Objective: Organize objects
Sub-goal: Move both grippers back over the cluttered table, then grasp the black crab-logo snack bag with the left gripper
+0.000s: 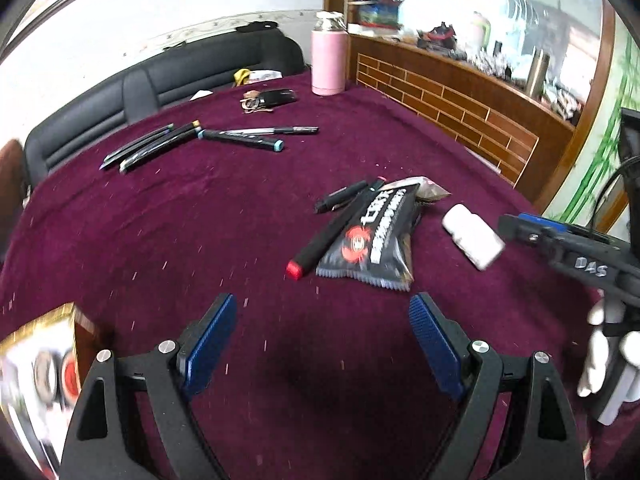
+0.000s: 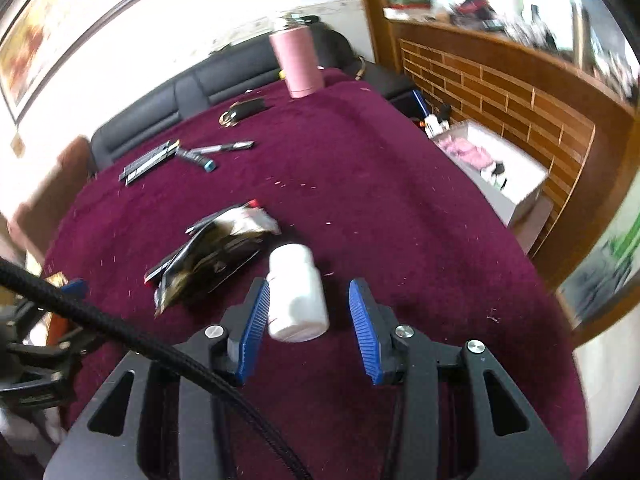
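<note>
A white pill bottle (image 2: pixel 298 296) lies on the maroon tablecloth (image 2: pixel 380 184) between the fingers of my right gripper (image 2: pixel 309 284). The left pad touches its side, while a dark gap shows at the right pad, so the jaws are open. In the left wrist view the same bottle (image 1: pixel 472 240) lies at the right, by the right gripper's tip (image 1: pixel 516 228). My left gripper (image 1: pixel 322 304) is wide open over bare cloth, holding nothing. Just beyond it lie a black snack packet (image 1: pixel 376 236), a red-capped marker (image 1: pixel 320 240) and a black pen (image 1: pixel 340 198).
Several markers (image 1: pixel 152 146), a teal-capped marker (image 1: pixel 244 138) and a pen (image 1: pixel 276 131) lie farther back. A key fob (image 1: pixel 272 98) and a pink flask (image 1: pixel 328 62) stand near the far edge. A printed box (image 1: pixel 40 360) is at lower left. A white bin (image 2: pixel 500 168) sits beyond the table's right edge.
</note>
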Available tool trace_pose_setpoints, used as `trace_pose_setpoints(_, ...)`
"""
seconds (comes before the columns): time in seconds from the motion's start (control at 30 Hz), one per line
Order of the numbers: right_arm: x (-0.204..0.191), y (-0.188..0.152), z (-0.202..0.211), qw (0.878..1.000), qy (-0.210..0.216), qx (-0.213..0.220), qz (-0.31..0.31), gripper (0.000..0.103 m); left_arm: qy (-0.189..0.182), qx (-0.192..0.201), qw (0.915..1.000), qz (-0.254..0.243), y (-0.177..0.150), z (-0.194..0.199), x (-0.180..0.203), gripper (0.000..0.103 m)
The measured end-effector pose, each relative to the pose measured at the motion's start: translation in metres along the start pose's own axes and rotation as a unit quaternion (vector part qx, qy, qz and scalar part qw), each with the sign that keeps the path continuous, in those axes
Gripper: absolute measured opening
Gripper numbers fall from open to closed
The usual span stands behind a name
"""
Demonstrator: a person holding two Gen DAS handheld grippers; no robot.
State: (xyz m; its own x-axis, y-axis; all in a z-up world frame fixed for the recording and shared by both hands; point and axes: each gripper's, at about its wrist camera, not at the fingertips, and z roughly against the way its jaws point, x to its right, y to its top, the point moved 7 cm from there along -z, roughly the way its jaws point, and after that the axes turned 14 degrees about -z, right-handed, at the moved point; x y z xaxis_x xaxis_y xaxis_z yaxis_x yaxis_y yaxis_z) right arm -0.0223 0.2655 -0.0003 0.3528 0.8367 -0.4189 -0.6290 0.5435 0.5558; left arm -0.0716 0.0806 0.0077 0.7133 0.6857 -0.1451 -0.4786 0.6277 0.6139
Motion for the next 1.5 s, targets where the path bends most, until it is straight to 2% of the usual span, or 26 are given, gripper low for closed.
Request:
trace_pose_setpoints(0.1, 0.012, 0.0, -0.009, 0.999, 0.011, -0.007, -0.033, 0.04, -0.01, -0.007, 0.9999, -0.005, 0.01, -0.017, -0.003, 0.083)
trace_pose_setpoints(0.2, 0.022, 0.002, -0.015, 0.998, 0.02, -0.01, -0.064, 0.044, -0.048, 0.017, 0.9987, 0.005, 0.028, -0.024, 0.0, 0.083)
trace_pose_setpoints(0.27, 0.028, 0.006, -0.016, 0.997, 0.021, -0.01, -0.074, 0.044, -0.056, 0.03, 0.9979, -0.01, 0.043, -0.031, 0.011, 0.083)
trace_pose_setpoints(0.33, 0.035, 0.009, -0.013, 0.996, 0.024, -0.004, -0.087, 0.044, -0.068, 0.023, 0.997, -0.028, 0.05, -0.043, 0.025, 0.083)
trace_pose_setpoints(0.37, 0.038, 0.011, -0.011, 0.995, 0.026, 0.0, -0.094, 0.044, -0.097, 0.014, 0.9947, -0.032, 0.051, -0.05, 0.037, 0.083)
trace_pose_setpoints(0.43, 0.044, 0.014, -0.01, 0.994, 0.029, 0.006, -0.108, 0.044, -0.17, -0.009, 0.9844, -0.042, 0.045, -0.056, 0.064, 0.083)
trace_pose_setpoints(0.47, 0.046, 0.015, -0.009, 0.993, 0.031, 0.007, -0.116, 0.044, -0.195, -0.01, 0.979, -0.059, 0.042, -0.052, 0.078, 0.083)
trace_pose_setpoints(0.5, 0.048, 0.015, -0.009, 0.992, 0.032, 0.006, -0.122, 0.045, -0.2, -0.007, 0.977, -0.074, 0.041, -0.047, 0.087, 0.083)
trace_pose_setpoints(0.6, 0.049, 0.016, -0.013, 0.991, 0.035, -0.001, -0.127, 0.045, -0.174, 0.006, 0.9807, -0.09, 0.042, -0.034, 0.089, 0.083)
trace_pose_setpoints(0.7, 0.047, 0.015, -0.013, 0.992, 0.033, 0.0, -0.119, 0.045, -0.119, 0.005, 0.99, -0.075, 0.048, -0.04, 0.069, 0.083)
trace_pose_setpoints(0.9, 0.051, 0.015, -0.017, 0.992, 0.029, -0.004, -0.119, 0.045, -0.09, -0.008, 0.9949, -0.043, 0.052, -0.062, 0.056, 0.082)
trace_pose_setpoints(0.97, 0.051, 0.015, -0.019, 0.993, 0.026, -0.006, -0.115, 0.045, -0.096, -0.016, 0.9944, -0.041, 0.052, -0.07, 0.06, 0.081)
trace_pose_setpoints(1.03, 0.05, 0.014, -0.021, 0.994, 0.026, -0.01, -0.11, 0.045, -0.098, -0.03, 0.9942, -0.033, 0.051, -0.08, 0.065, 0.074)
trace_pose_setpoints(1.07, 0.049, 0.013, -0.021, 0.994, 0.026, -0.011, -0.108, 0.045, -0.105, -0.035, 0.9934, -0.027, 0.049, -0.083, 0.068, 0.067)
trace_pose_setpoints(1.13, 0.048, 0.013, -0.022, 0.994, 0.027, -0.012, -0.106, 0.045, -0.097, -0.028, 0.9946, -0.026, 0.048, -0.082, 0.072, 0.059)
trace_pose_setpoints(1.17, 0.048, 0.012, -0.022, 0.994, 0.028, -0.013, -0.105, 0.045, -0.097, -0.025, 0.9946, -0.028, 0.047, -0.079, 0.074, 0.047)
trace_pose_setpoints(1.2, 0.047, 0.012, -0.023, 0.994, 0.028, -0.014, -0.104, 0.045, -0.107, -0.023, 0.9938, -0.022, 0.048, -0.078, 0.074, 0.043)
trace_pose_setpoints(1.43, 0.04, 0.009, -0.022, 0.996, 0.028, -0.009, -0.085, 0.045, -0.12, -0.007, 0.9922, 0.032, 0.028, -0.052, 0.054, 0.042)
trace_pose_setpoints(1.5, 0.035, 0.008, -0.021, 0.997, 0.03, -0.007, -0.077, 0.05, -0.122, -0.008, 0.9911, 0.052, 0.016, -0.04, 0.046, 0.042)
